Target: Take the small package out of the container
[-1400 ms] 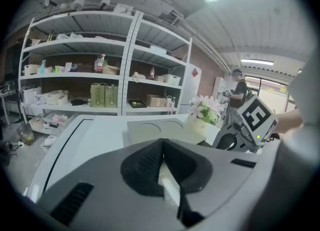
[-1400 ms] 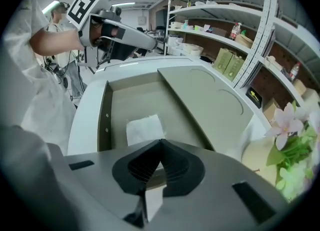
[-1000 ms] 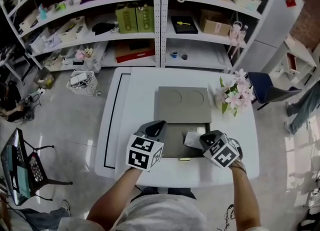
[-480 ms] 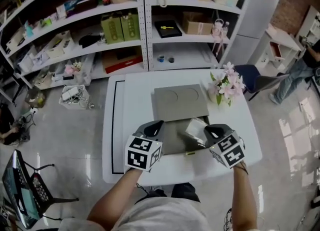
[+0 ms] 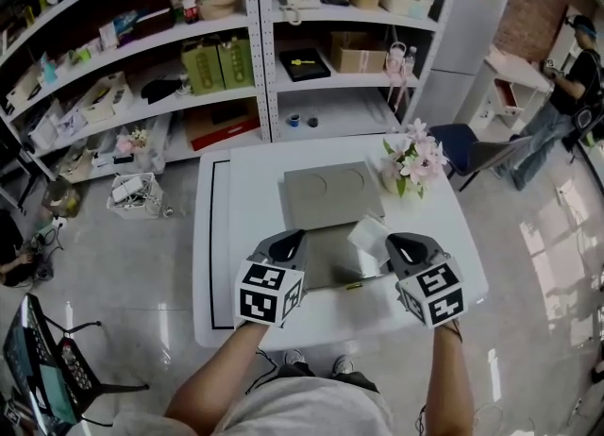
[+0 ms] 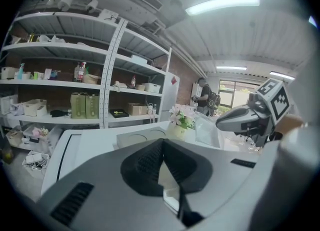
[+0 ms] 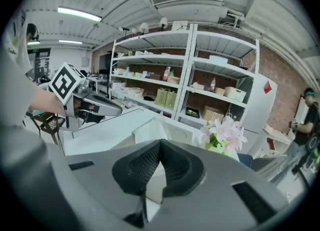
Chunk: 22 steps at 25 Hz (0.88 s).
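Whereas one second ago the package (image 5: 368, 233) lay low in the container (image 5: 321, 259) at frame centre, it is now raised over the container's right rim, clamped in the right gripper (image 5: 398, 245). Extraction is judged nearly complete, with only the carry clear outstanding. The left gripper (image 5: 286, 242) has stayed at the container's left edge, lower centre-left of the head view, jaws pressed together with nothing seen between them. The right gripper view confirms what the head view cannot: ribbed pads closed on a white corner, the package standing just beyond the tips at frame centre. Only the left gripper view shows the package side-on, translucent, right of centre. Farther back, flowers (image 5: 408, 156) stand beside the open lid (image 5: 330, 193); a rightward carry could brush them.
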{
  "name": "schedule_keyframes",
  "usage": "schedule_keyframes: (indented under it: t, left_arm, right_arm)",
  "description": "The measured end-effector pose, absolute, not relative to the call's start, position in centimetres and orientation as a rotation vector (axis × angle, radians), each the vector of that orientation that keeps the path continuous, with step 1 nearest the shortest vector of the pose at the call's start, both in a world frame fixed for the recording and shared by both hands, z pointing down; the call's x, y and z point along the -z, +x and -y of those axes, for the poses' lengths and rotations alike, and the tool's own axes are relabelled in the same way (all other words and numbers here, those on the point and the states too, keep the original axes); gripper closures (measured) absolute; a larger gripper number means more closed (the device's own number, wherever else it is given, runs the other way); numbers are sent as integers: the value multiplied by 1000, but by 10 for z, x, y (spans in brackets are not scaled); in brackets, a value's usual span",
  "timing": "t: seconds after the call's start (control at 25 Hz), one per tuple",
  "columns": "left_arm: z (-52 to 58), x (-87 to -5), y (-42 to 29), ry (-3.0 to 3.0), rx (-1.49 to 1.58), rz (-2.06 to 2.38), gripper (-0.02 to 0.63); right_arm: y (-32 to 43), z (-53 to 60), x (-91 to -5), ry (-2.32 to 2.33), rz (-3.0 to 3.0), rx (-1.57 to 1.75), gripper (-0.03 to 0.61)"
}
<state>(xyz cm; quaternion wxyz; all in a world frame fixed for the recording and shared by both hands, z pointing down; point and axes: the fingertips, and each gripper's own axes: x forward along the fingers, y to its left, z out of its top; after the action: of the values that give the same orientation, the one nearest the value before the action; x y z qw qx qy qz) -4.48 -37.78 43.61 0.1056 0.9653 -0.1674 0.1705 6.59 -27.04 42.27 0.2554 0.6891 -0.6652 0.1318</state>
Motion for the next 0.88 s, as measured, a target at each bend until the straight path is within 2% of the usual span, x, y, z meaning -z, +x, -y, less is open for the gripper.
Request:
schedule_keyframes:
  t: [0.88]
  left_arm:
    - [326,-403,-64,2830,-442,861,612]
  right_arm:
    - [96,214,-366,2135,2014,-216,572]
